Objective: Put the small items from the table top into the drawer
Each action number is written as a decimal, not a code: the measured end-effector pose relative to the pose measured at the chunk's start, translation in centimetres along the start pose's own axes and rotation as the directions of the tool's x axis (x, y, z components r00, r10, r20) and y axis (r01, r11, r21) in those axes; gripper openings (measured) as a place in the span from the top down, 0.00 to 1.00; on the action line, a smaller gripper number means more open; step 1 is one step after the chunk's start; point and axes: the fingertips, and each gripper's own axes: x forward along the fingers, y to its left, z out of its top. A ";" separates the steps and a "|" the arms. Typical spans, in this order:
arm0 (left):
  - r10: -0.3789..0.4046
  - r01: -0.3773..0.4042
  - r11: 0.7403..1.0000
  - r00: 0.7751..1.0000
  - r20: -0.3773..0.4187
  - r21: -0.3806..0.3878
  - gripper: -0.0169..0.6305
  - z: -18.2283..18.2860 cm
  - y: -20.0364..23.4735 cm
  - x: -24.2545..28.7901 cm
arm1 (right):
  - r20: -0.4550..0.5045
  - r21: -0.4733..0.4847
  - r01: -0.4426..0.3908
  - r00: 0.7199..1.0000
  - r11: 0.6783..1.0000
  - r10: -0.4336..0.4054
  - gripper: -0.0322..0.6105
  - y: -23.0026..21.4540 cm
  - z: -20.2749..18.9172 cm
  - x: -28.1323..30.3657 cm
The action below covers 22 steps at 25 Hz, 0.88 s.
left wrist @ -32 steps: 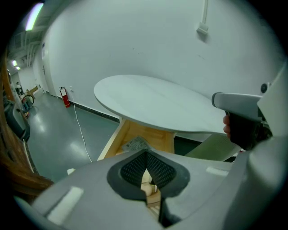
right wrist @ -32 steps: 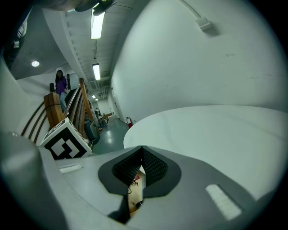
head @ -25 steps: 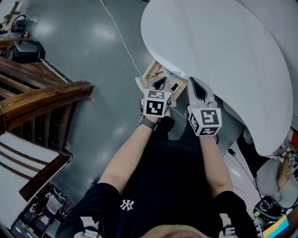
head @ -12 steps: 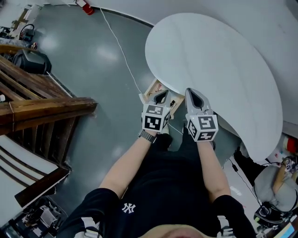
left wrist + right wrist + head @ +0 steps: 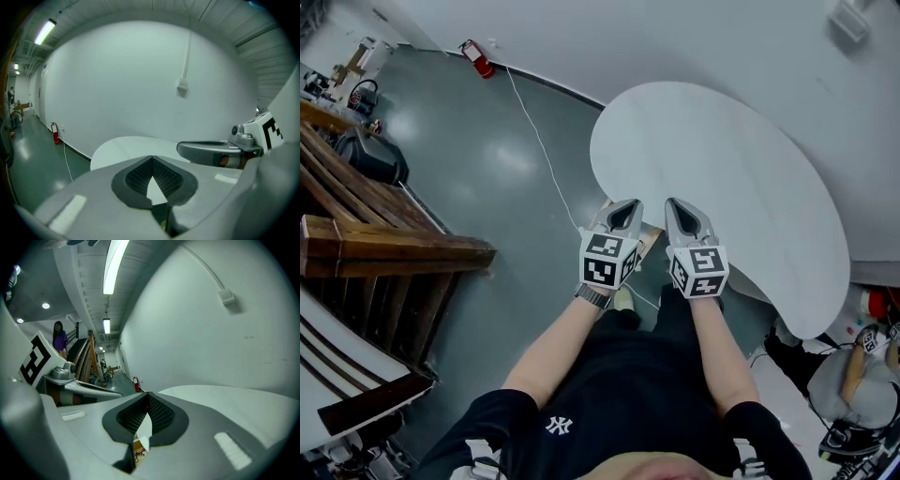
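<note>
Drawer likely needs closing next

We hold the left hand-held gripper (image 5: 623, 206) and right hand-held gripper (image 5: 677, 205) clenched and empty. The white rounded surface (image 5: 722, 159) looks bare, and a small dark item (image 5: 137, 455) lies in the light wooden drawer (image 5: 649, 234).

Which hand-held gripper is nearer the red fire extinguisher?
The left hand-held gripper. The extinguisher stands by the wall on its side, and the right hand-held gripper is on the side away from the extinguisher.

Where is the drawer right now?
In the head view, the wooden drawer shows only as a sliver under the white table's near edge, between the left hand-held gripper and the right hand-held gripper, which cover most of it.
</note>
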 end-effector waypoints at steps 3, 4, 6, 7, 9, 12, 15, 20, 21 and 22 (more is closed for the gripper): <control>-0.015 0.015 1.000 0.999 0.037 0.013 0.97 2.2 -0.9 -0.8 | 0.024 -0.009 0.002 1.000 1.000 -0.002 0.92 0.1 1.8 -0.6; -0.021 0.020 1.000 0.999 0.049 0.012 0.97 2.8 -1.2 -1.0 | 0.037 -0.010 0.001 0.999 1.000 -0.001 0.92 0.2 2.4 -1.0; -0.032 0.032 0.999 0.997 0.072 0.009 0.97 4.1 -1.7 -1.4 | 0.065 -0.011 -0.001 0.998 1.000 0.001 0.92 0.1 3.7 -1.5; -0.038 0.038 0.999 0.996 0.085 0.008 0.97 4.8 -1.9 -1.6 | 0.078 -0.011 0.000 0.997 1.000 0.001 0.92 0.0 4.3 -1.8; -0.049 0.048 0.999 0.992 0.113 0.011 0.97 6.2 -2.4 -2.0 | 0.099 -0.010 0.003 0.995 1.000 -0.002 0.92 -0.3 5.7 -2.2; -0.061 0.059 0.998 0.986 0.153 0.018 0.97 8.3 -3.1 -2.8 | 0.123 -0.002 0.004 0.992 1.000 -0.003 0.92 -0.7 7.8 -3.1; -0.073 0.069 0.997 0.980 0.185 0.030 0.97 10.4 -3.6 -3.6 | 0.143 0.004 0.001 0.990 1.000 -0.002 0.92 -1.1 10.0 -3.6; -0.088 0.078 0.996 0.970 0.228 0.049 0.97 13.0 -4.2 -4.3 | 0.170 -0.017 0.009 0.985 1.000 -0.006 0.92 -1.6 12.6 -4.2; -0.089 0.079 0.996 0.968 0.236 0.051 0.97 13.4 -4.2 -4.4 | 0.175 -0.022 0.010 0.985 1.000 -0.006 0.92 -1.6 12.9 -4.2; -0.090 0.080 0.995 0.966 0.243 0.054 0.97 13.7 -4.2 -4.6 | 0.178 -0.026 0.010 0.984 1.000 -0.006 0.92 -1.5 13.1 -4.3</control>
